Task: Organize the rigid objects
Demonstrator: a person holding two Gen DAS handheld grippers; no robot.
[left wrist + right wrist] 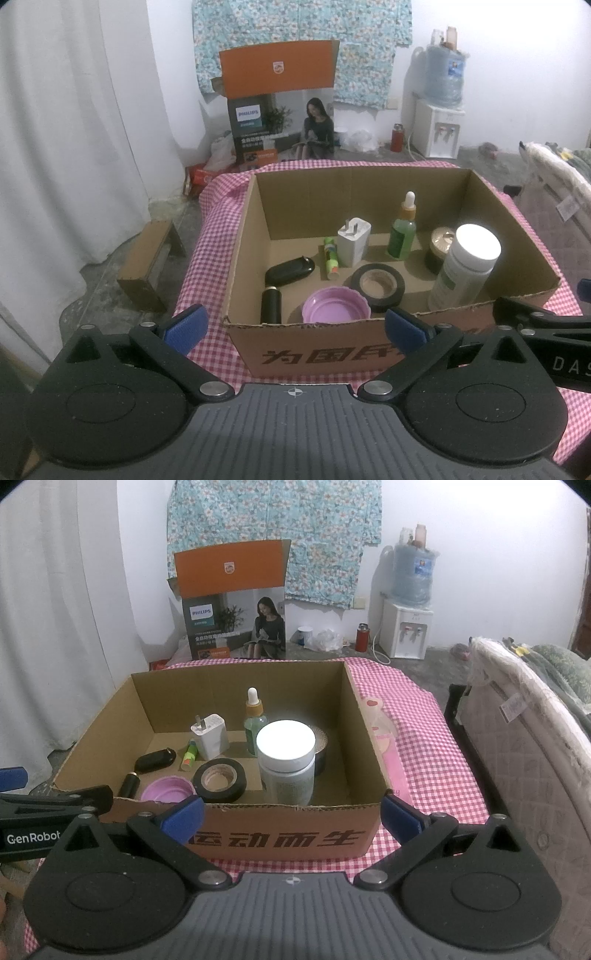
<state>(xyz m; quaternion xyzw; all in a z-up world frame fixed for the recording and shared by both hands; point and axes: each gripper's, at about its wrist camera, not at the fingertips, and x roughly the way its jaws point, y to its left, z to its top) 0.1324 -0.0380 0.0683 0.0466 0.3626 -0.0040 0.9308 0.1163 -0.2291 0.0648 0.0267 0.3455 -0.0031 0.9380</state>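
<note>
An open cardboard box sits on a pink checked cloth. Inside stand a white-capped bottle, a green dropper bottle, a white charger and a gold-lidded jar. A black tape roll, a purple lid, a black case, a black tube and a small green tube lie on the floor of the box. My left gripper and right gripper hang open and empty before the box's near wall.
A pink flat packet lies on the cloth right of the box. Behind stand an orange printed carton, a water dispenser and a red flask. A bed borders the right; a small cardboard box sits on the floor at left.
</note>
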